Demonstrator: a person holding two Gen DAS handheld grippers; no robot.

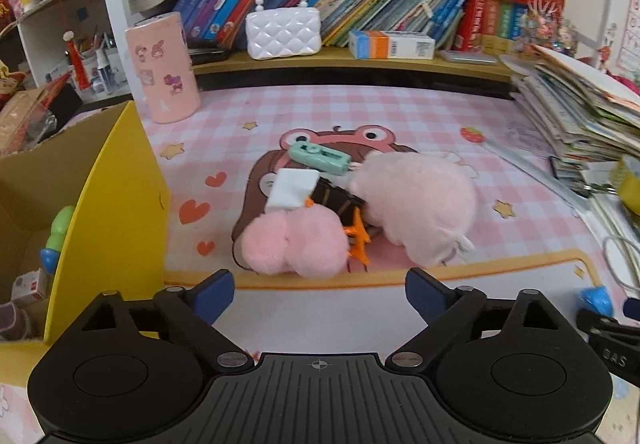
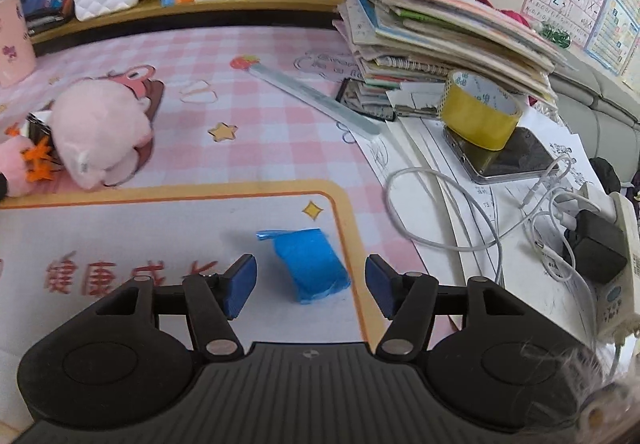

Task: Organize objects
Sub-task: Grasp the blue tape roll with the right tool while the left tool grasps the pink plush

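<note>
My left gripper (image 1: 320, 294) is open and empty, just short of a pile on the pink mat: a fluffy pink pom-pom toy (image 1: 294, 244) with orange feet, a pale pink plush (image 1: 420, 204), a mint green gadget (image 1: 322, 158), a white card (image 1: 292, 190) and a dark striped item. My right gripper (image 2: 310, 286) is open, its jaws on either side of a blue plastic roll (image 2: 310, 264) that lies on the mat. The plush (image 2: 100, 132) also shows at the left of the right wrist view. The blue roll (image 1: 596, 298) shows at the right edge of the left wrist view.
A yellow cardboard box (image 1: 108, 204) with small items stands at my left. A pink cylinder (image 1: 164, 68) and a white handbag (image 1: 282, 30) stand behind. At right are a paper stack (image 2: 440, 28), yellow tape (image 2: 480, 112) on a phone, a ruler (image 2: 316, 96), white cables (image 2: 460, 204) and a power strip.
</note>
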